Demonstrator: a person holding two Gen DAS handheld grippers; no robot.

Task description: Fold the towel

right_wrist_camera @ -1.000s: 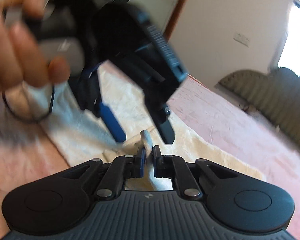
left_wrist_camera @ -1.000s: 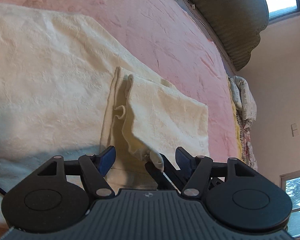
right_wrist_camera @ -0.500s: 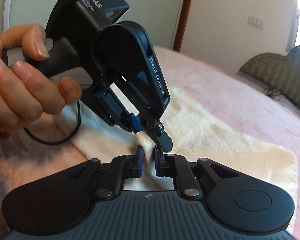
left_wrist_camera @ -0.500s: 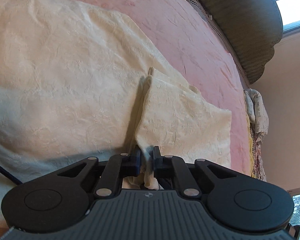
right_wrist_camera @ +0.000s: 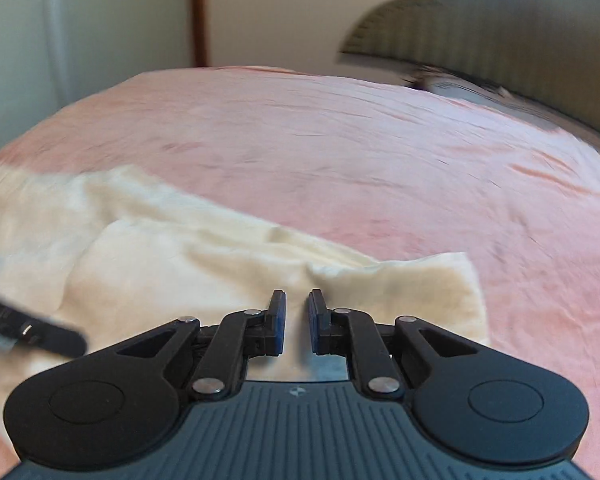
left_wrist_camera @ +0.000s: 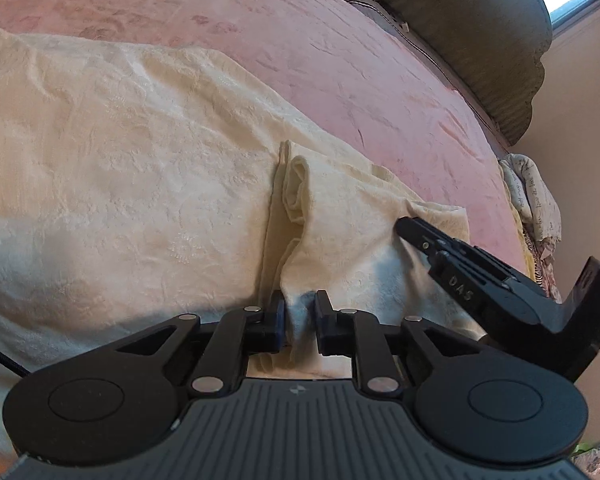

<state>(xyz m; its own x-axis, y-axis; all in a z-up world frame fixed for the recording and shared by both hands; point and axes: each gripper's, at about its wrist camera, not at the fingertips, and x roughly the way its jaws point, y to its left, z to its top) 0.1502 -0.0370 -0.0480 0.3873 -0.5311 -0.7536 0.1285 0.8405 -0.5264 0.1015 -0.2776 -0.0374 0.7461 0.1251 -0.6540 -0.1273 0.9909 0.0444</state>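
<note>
The cream towel (left_wrist_camera: pixel 148 184) lies spread on the pink bed (left_wrist_camera: pixel 340 60), one end already doubled back on itself, and the step in hand looks like taking hold of that folded end for the next fold. The left gripper (left_wrist_camera: pixel 300 322) is clamped on a bunched ridge of the towel at its near edge, its jaws having just eased slightly apart with cloth still pinched between them. The right gripper (right_wrist_camera: pixel 297 320) is nearly closed over the same end toward its corner, though whether it pinches cloth cannot be told; the next move likely calls for both ends lifted together and carried evenly across.
</note>
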